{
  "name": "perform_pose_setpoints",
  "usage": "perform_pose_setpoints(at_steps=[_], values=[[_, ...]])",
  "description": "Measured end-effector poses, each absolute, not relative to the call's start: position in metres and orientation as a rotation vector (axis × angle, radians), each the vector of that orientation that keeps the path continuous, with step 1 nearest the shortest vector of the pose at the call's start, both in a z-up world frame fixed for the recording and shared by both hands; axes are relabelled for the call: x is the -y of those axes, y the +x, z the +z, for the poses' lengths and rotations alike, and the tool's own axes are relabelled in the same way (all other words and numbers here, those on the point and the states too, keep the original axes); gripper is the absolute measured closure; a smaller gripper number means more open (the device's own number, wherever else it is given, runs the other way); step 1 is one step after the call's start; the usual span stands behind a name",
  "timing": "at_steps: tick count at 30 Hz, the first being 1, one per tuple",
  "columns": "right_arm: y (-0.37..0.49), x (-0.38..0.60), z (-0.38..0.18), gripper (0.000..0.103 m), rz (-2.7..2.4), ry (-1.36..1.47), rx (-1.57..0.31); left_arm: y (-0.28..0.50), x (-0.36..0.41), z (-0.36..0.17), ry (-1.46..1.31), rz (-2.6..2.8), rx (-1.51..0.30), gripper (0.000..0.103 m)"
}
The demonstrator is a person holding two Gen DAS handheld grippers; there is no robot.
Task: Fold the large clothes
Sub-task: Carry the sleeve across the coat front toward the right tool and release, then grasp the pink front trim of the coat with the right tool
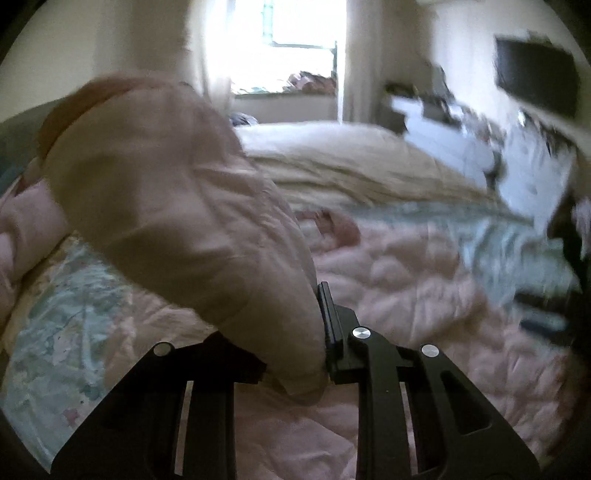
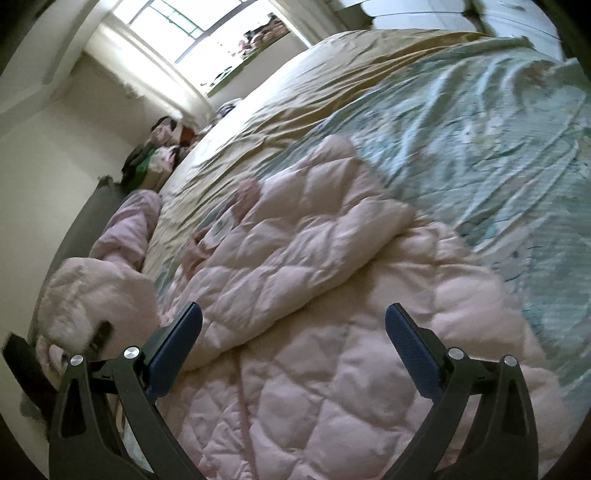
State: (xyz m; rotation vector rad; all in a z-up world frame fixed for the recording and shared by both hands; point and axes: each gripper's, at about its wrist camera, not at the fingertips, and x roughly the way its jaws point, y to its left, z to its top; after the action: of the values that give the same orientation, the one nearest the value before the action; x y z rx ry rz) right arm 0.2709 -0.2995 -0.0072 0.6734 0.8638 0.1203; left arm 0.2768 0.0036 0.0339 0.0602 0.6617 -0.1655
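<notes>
Left wrist view, left gripper [image 1: 320, 325] pinched on a pink jacket [image 1: 177, 192] fold lifted toward 11 o'clock, right gripper [image 2: 293, 347] spread wide, nothing held, jacket spread on bed [image 2: 480, 129] between jaws at 12 o'clock

On the bed [image 2: 280, 122] the quilted jacket [image 2: 332, 350] lies at six o'clock, the printed sheet [image 2: 480, 147] at two, the window [image 2: 177, 26] beyond at eleven, clothes pile [image 2: 155, 155] at nine.
</notes>
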Motion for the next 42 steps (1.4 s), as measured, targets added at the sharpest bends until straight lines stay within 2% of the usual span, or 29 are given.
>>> perform_pose_setpoints(at_steps=[10,16,17,19,20,21,23,24,27,33,42], values=[[0.269,0.32,-0.011,0.004,0.042,0.661,-0.862,0.271,0.048,-0.041,0.302,-0.227,-0.734,0.087],[0.273,0.315,-0.01,0.004,0.031,0.641,-0.868,0.26,0.061,-0.055,0.419,-0.233,-0.706,0.082],[0.274,0.313,-0.01,0.004,0.03,0.641,-0.87,0.258,0.06,-0.054,0.423,-0.236,-0.704,0.076],[0.277,0.309,-0.009,0.004,0.041,0.648,-0.874,0.255,0.06,-0.053,0.439,-0.233,-0.7,0.053],[0.278,0.307,-0.008,0.004,0.049,0.649,-0.877,0.252,0.061,-0.053,0.451,-0.238,-0.698,0.038],[0.28,0.305,-0.008,0.004,0.062,0.653,-0.88,0.249,0.062,-0.053,0.459,-0.243,-0.695,0.032],[0.282,0.299,-0.008,0.004,0.084,0.657,-0.896,0.243,0.066,-0.054,0.48,-0.266,-0.7,0.029],[0.283,0.297,-0.008,0.004,0.092,0.656,-0.9,0.239,0.066,-0.053,0.483,-0.284,-0.704,0.022],[0.287,0.286,-0.007,0.004,0.094,0.609,-0.911,0.229,0.068,-0.044,0.462,-0.357,-0.722,0.009],[0.299,0.273,-0.012,0.004,0.154,0.643,-0.934,0.223,0.045,-0.012,0.314,-0.386,-0.686,0.009],[0.319,0.24,-0.021,0.006,0.256,0.698,-0.962,0.261,-0.055,0.016,0.055,-0.173,-0.662,0.009]])
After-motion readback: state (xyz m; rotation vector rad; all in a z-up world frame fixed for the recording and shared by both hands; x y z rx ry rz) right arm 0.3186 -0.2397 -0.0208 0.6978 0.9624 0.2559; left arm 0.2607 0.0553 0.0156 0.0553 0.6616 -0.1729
